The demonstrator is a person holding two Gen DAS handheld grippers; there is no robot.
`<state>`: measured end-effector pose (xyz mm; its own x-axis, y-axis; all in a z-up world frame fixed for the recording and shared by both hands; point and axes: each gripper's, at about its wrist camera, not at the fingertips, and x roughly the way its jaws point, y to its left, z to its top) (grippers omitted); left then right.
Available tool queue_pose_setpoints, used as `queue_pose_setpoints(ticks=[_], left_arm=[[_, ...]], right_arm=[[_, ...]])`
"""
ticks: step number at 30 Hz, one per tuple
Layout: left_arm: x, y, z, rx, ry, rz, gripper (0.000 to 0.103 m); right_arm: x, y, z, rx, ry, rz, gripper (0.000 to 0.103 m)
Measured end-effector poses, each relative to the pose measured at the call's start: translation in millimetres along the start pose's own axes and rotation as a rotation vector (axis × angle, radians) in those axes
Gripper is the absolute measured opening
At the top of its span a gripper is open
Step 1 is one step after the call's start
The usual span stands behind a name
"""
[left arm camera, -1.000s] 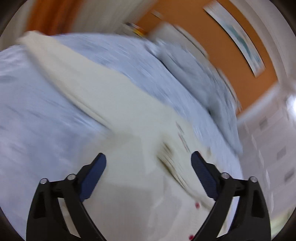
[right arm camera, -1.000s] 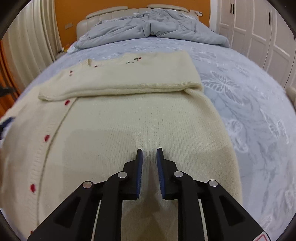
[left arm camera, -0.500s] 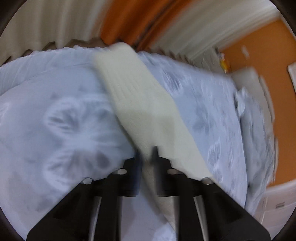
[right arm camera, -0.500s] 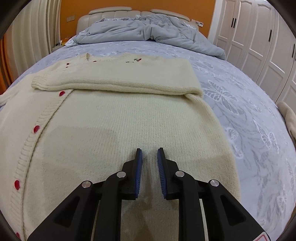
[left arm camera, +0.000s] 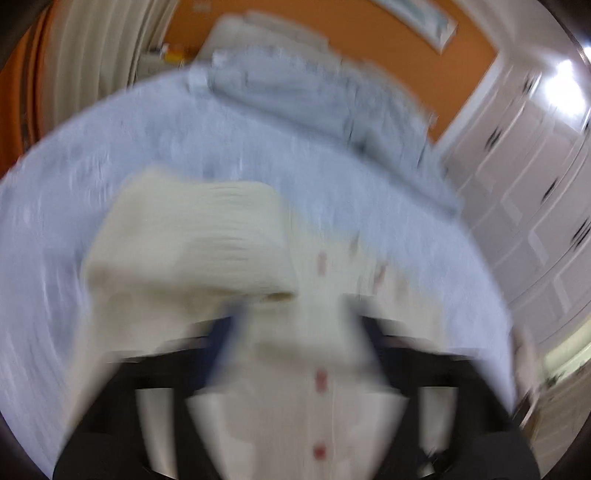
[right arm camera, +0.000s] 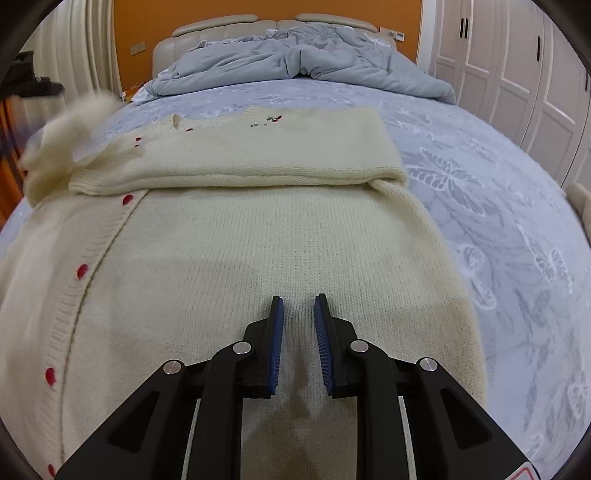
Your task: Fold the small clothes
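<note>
My right gripper [right arm camera: 298, 325] rests nearly closed on the cream cardigan [right arm camera: 258, 251], pinching nothing, same as before. On the left, all blur: my left gripper [left arm camera: 291, 332] now carries the sleeve [left arm camera: 192, 247] up over the buttons; its grip I can't tell. Beyond, the bedsheet [right arm camera: 498, 192], the rumpled duvet [right arm camera: 295, 55].

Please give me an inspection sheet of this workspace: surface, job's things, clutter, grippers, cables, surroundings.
Surface: bed sheet, pale blue, butterfly pattern.
Job's things: cream cardigan with red buttons, lying flat; right sleeve folded across the chest; left sleeve raised above the bed, blurred.
Clutter: grey duvet bunched at the headboard.
Grippers: right gripper over the cardigan's lower body, fingers slightly apart, holding nothing; left gripper too blurred to judge.
Cables: nothing seen.
Surroundings: orange wall, white wardrobe doors, curtains.
</note>
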<state>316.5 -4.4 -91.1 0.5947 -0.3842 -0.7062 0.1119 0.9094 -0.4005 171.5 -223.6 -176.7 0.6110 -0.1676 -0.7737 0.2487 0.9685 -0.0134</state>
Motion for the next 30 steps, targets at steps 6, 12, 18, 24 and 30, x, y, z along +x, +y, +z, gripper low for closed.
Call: queue_pose_setpoints(ticks=[6,12,18,24,30], left_arm=[[-29,71,-77,-0.217,0.021,0.076,0.086],[-52,131,-118,-0.179,-0.020,0.067,0.087],[-37,98,-141,0.114,-0.021,0.214,0.097],[-38,103,-142,0.099,-0.043,0.185,0.098],[-42,107,-148,0.088,-0.058,0.163,0.098]], right_arm=[[-8,-2,28,0.050,0.110,0.116,0.046],[-23,71,109,-0.049,0.007,0.263,0.069],[26,200,156,-0.438,0.046,0.213,0.068],[76,238,166,-0.425,0.178,0.241,0.016],[40,90,187,0.246,0.151,0.558,0.009]])
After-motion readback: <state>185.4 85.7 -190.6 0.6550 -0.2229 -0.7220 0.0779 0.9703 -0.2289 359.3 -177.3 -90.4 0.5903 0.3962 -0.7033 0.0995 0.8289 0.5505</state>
